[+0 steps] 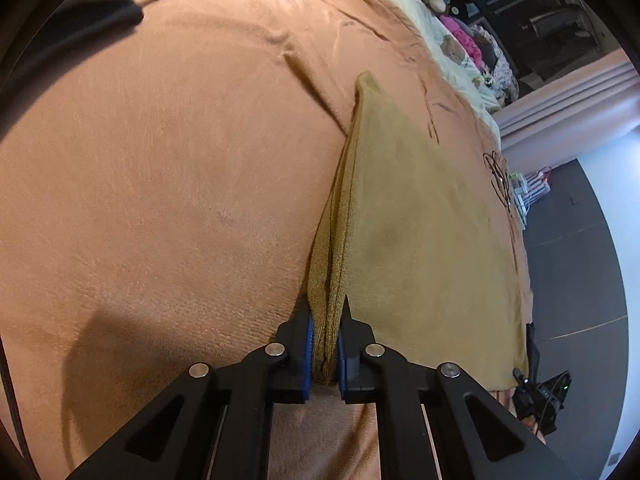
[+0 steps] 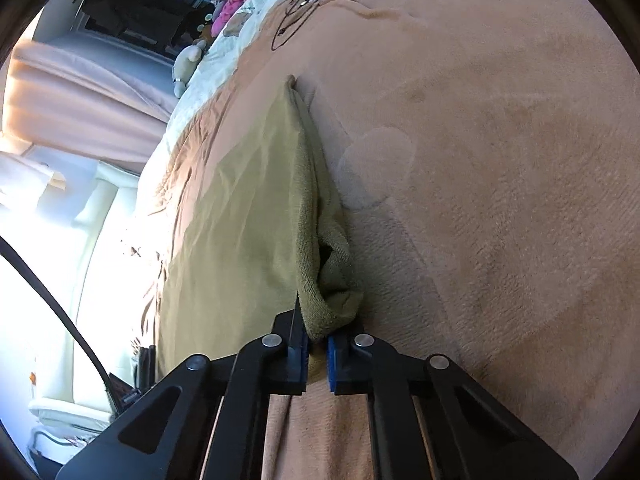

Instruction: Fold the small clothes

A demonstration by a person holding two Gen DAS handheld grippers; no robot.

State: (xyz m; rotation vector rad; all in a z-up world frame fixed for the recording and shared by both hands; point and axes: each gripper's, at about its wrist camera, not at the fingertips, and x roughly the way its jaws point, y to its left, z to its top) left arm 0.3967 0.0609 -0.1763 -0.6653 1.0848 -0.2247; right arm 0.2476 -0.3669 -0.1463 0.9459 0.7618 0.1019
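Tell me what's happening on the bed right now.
A person is working two handheld grippers on a small olive-tan cloth spread over an orange-brown blanket. The left gripper is clamped on a bunched edge of the cloth, and the right gripper is clamped on another bunched edge. The rest of the cloth lies flat, so a fold looks ready to begin.

Olive-tan terry cloth (image 1: 420, 220) lies on the peach-brown fleece blanket (image 1: 160, 180) covering the bed, one edge bunched up into a ridge. Left gripper (image 1: 325, 344) pinches the near end of that ridge; in the left wrist view the flat part spreads to the right. Right gripper (image 2: 318, 346) pinches a bunched corner too (image 2: 240, 208), flat part spreading left. Coiled black cable (image 2: 304, 4) on blanket beyond cloth; stuffed toys (image 2: 188, 64) further back at bed edge
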